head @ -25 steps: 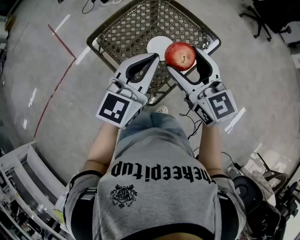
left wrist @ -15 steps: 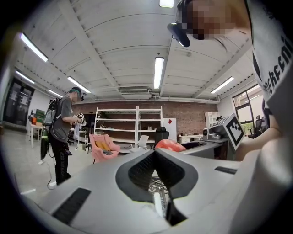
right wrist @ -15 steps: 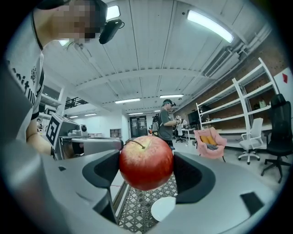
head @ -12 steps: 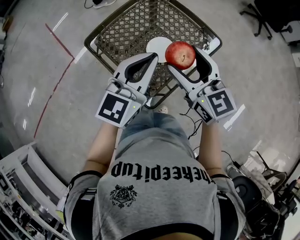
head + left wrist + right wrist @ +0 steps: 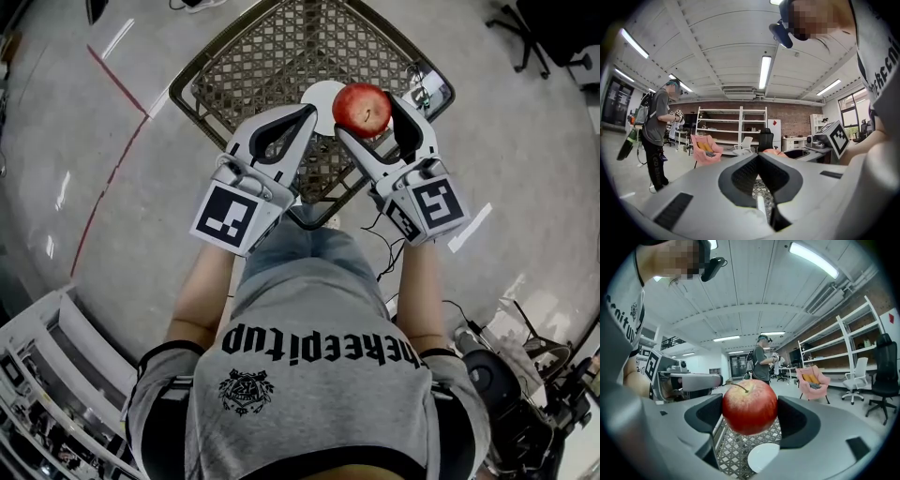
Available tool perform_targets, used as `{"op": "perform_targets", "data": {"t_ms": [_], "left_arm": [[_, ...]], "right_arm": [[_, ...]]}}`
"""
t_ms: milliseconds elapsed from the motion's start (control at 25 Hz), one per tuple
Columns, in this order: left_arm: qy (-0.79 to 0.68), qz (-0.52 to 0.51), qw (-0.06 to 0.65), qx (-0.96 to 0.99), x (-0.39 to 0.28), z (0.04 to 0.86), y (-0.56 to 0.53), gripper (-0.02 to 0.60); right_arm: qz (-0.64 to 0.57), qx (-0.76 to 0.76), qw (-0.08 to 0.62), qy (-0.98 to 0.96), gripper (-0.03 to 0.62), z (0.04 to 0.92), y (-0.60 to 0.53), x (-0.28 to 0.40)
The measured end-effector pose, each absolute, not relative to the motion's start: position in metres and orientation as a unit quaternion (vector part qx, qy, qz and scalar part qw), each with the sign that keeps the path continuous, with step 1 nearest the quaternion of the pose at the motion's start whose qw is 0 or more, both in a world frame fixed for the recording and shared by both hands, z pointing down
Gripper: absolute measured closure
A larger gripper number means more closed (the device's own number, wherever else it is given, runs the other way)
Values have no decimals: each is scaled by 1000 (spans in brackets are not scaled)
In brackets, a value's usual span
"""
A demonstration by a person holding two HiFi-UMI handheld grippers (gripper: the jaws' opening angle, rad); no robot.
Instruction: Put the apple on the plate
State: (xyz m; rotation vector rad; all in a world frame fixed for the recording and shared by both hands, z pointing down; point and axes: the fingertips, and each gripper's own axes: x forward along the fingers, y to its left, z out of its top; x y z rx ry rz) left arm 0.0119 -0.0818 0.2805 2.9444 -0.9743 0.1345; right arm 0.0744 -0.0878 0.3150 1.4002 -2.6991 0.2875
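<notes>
Lattice-metal tabletop point(image 5: 262, 56) on a concrete floor carries the white plate point(image 5: 317, 92). The right hand-held gripper point(image 5: 367, 114) clamps the apple point(image 5: 361, 105) by its sides, stem up, above the plate, likely ready for lowering. The left hand-held gripper point(image 5: 302, 120) hovers alongside, jaws together, empty.

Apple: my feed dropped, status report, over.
Right gripper shut on apple, held aloft. Left gripper shut, empty. Plate beneath, bare; nothing in the way.
</notes>
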Motion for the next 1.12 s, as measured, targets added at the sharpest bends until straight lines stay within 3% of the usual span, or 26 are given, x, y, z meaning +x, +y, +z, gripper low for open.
{"op": "perform_targets", "data": {"t_ms": [1120], "left_arm": [[-279,107,77,951,6,338,-153,546]], "right_arm": [[182,480,100,-852,223,422,-167,75]]}}
